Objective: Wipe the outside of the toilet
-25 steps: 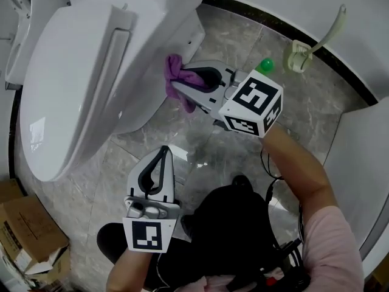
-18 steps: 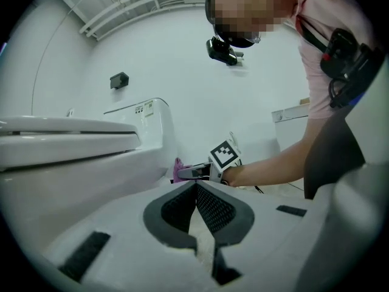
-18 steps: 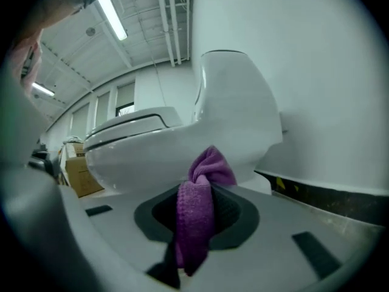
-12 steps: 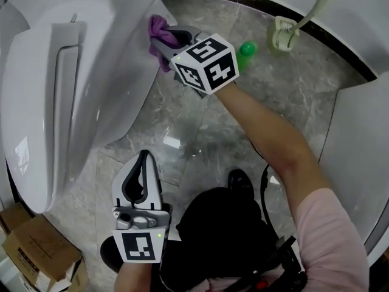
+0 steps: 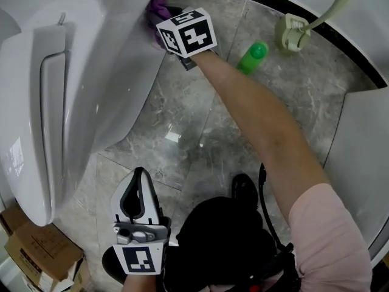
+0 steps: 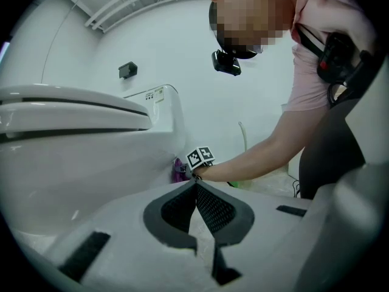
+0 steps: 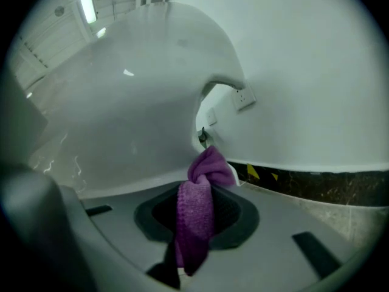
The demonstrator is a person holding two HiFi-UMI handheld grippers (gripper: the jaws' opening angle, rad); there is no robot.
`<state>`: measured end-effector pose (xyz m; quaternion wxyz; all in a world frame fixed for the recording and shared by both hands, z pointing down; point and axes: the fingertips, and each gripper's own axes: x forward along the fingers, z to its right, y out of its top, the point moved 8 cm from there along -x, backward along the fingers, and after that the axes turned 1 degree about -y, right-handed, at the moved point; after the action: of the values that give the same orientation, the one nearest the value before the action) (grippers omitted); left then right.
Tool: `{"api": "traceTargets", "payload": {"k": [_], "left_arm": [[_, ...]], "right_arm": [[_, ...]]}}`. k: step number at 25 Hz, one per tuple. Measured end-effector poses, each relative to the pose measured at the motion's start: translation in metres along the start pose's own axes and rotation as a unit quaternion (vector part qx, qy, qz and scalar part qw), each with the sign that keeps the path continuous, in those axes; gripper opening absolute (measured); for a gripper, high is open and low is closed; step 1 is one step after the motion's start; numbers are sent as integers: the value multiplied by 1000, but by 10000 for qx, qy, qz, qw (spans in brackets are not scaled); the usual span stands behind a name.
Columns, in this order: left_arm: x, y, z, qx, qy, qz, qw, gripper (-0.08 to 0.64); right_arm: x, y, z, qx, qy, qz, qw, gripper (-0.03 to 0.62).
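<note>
The right gripper [image 7: 199, 193] clamps the purple cloth [image 7: 196, 221] — soft, limp, best held mid-fold — against the slick far side of the toilet [image 5: 91, 72]; the left gripper [image 6: 196, 190] has its jaws together, empty.

White toilet [image 5: 91, 72], lid down; bunched purple cloth [image 5: 157, 6] against its rear flank.

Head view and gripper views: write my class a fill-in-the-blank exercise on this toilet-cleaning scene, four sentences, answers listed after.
The right gripper grips a cloth coloured ____.
The left gripper, fingers together, holds ____.
The bottle lying on the floor is coloured ____.
The cloth is pressed against the side of the white ____.
Missing words: purple; nothing; green; toilet.
</note>
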<state>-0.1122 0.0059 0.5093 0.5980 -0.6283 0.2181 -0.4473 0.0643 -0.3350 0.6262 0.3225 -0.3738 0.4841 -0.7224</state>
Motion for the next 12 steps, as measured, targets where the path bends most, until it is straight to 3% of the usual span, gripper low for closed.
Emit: {"api": "traceTargets", "payload": {"k": [12], "left_arm": [[-4,-15,-10,-195,179,-166,9995,8]], "right_arm": [[24,-6,5,349,113,122,9993,77]]}}
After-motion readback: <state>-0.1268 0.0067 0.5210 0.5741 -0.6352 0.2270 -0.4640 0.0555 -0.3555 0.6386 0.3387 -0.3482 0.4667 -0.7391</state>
